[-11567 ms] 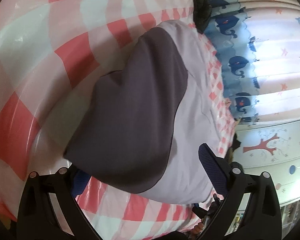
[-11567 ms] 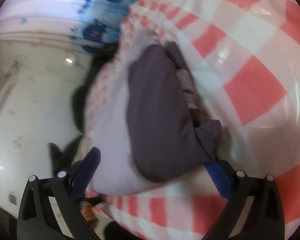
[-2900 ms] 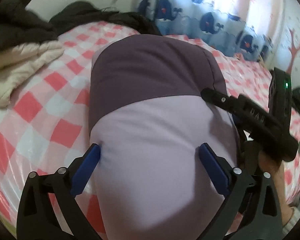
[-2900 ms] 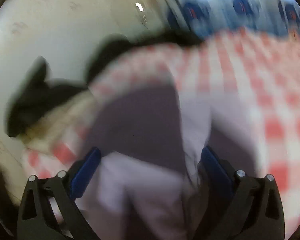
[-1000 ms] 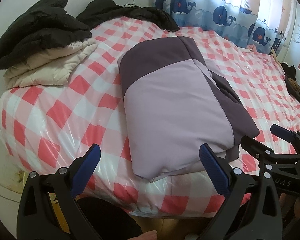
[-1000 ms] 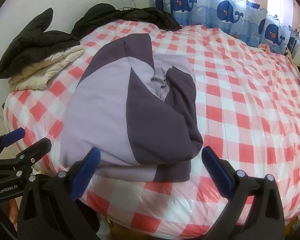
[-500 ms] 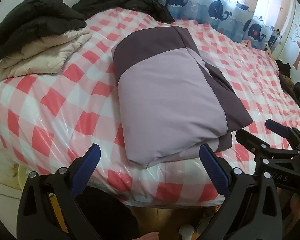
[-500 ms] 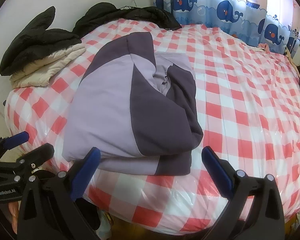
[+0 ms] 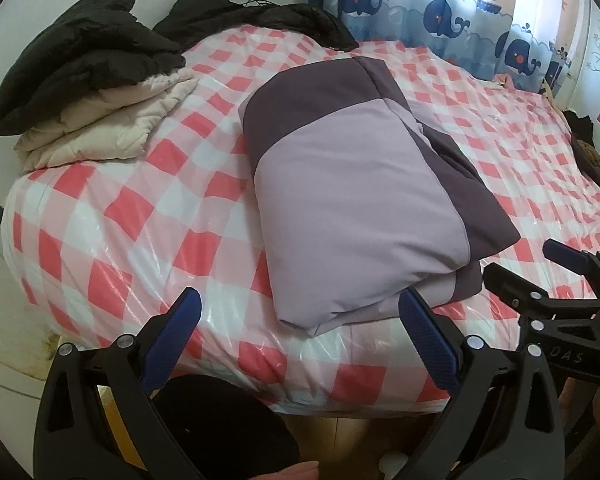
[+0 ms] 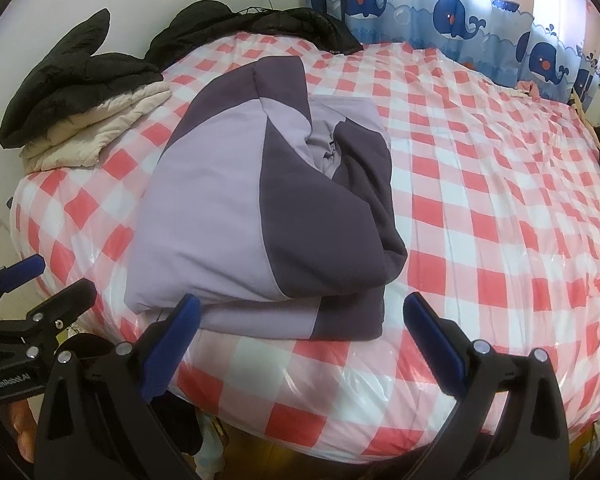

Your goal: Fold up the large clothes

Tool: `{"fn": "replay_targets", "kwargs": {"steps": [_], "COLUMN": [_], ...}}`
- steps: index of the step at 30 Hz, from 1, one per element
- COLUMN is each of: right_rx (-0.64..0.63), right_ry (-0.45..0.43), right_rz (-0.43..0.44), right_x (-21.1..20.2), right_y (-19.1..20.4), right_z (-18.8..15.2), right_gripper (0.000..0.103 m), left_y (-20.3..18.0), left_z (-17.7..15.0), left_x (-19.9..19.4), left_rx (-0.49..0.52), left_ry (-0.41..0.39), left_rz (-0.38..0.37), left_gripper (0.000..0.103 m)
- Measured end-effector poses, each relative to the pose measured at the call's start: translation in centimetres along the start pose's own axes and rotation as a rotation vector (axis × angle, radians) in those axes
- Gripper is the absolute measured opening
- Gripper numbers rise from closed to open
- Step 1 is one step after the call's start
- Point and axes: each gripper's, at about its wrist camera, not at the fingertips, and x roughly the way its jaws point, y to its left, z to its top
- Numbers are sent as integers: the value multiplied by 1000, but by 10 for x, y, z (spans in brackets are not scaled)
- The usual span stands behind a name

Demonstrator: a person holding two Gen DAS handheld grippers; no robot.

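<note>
One bed (image 9: 100,240) fills the room, its pink-and-white check cover under clear plastic, and on it near the foot edge lies the folded lilac and dark purple padded jacket (image 9: 352,200), a thick rectangular bundle. Its long axis runs away from the foot edge toward the far wall, the near short end just ahead of both tools. From the left gripper (image 9: 300,340) the bundle sits ahead and slightly right; from the right gripper (image 10: 302,328) ahead and left, so it lies between the two, neither clearly nearer. Both pairs of blue-padded fingers stand wide apart, holding nothing, clear of the cloth. At the bed's left corner sits a stack of a black coat (image 9: 72,64) on a cream quilted one (image 9: 112,128). Whale-print curtains (image 10: 452,12) hang behind. Printed on the left tool's body is "GenRobot.AI" (image 10: 10,381); the right one shows "DAS", partly cut off.
</note>
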Motion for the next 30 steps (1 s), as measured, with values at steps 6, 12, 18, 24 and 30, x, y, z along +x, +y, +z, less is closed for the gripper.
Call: {"fn": "replay_targets", "kwargs": {"steps": [6,12,18,24,30], "right_rx": [-5,-4,-3,-6,-7], "right_ry": [7,11,14,21,23], "right_rz": [9,8,9,16,18], "right_x": [1,2,3,8,9], "right_y": [1,2,3,1,1], "right_z": [-1,-2,-3,-7,-8], "right_gripper": [98,98,98,98,98], "left_y": [-1,-3,-3,-3,-2], "left_z": [-1,-2,-2,-2,-5], "left_x": [1,2,2,1,5], "left_rx": [-3,-3,-3,-4,-58], "left_ry": [5,7,8,8,30], "left_rz": [-1,-5,-3,-3,-88], "left_gripper": [95,95,95,95,95]}}
